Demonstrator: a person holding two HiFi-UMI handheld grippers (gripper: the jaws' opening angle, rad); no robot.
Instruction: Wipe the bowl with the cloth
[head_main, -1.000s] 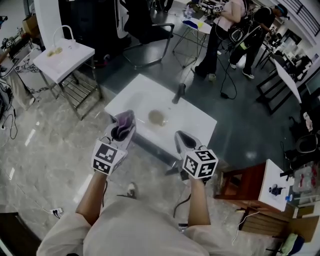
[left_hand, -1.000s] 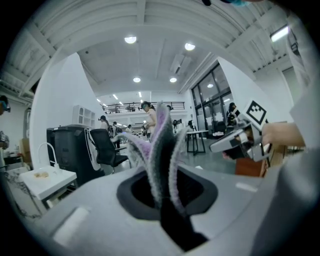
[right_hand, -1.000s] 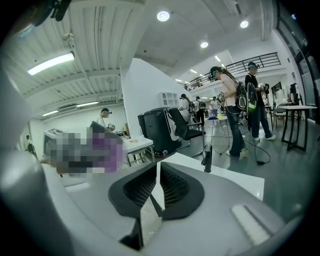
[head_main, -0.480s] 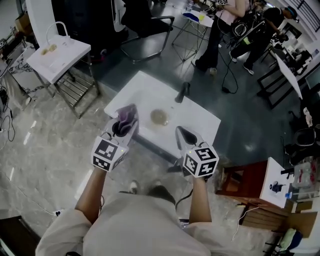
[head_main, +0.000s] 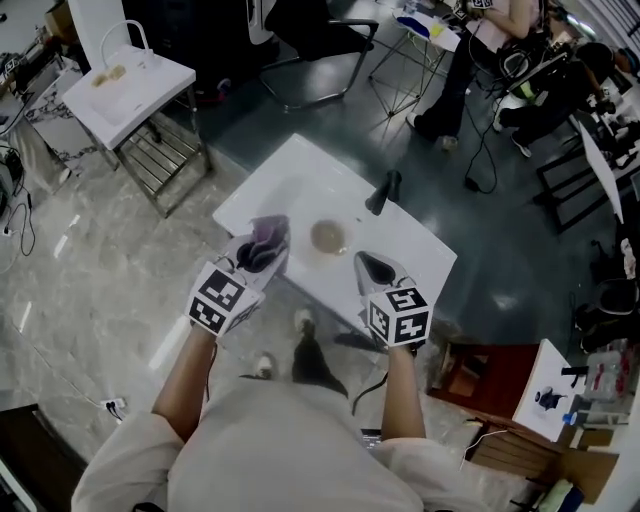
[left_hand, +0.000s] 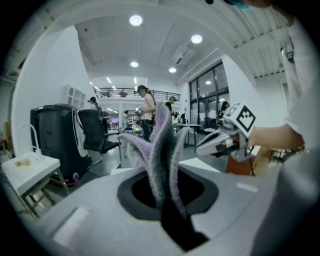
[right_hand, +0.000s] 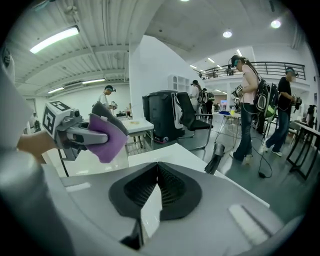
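Observation:
A small pale bowl (head_main: 326, 237) stands in the middle of a white table (head_main: 300, 180). My left gripper (head_main: 262, 252) is shut on a purple cloth (head_main: 268, 234), held over the table's near edge just left of the bowl. In the left gripper view the cloth (left_hand: 162, 145) sticks up in folds from between the jaws. My right gripper (head_main: 368, 268) is shut and holds nothing, and hangs over the near edge right of the bowl. Its jaws meet in the right gripper view, where the left gripper's cloth (right_hand: 110, 140) shows at the left.
A black handled object (head_main: 385, 192) stands on the table's far right side. A second white table (head_main: 130, 85) with a rack is at the back left, with an office chair (head_main: 320, 30) behind. People stand at the back right. A wooden stool (head_main: 480, 370) is at the right.
Both grippers have moved forward and down, from in front of the table to over its near edge. The cloth stays in the left gripper. The right jaws stay shut.

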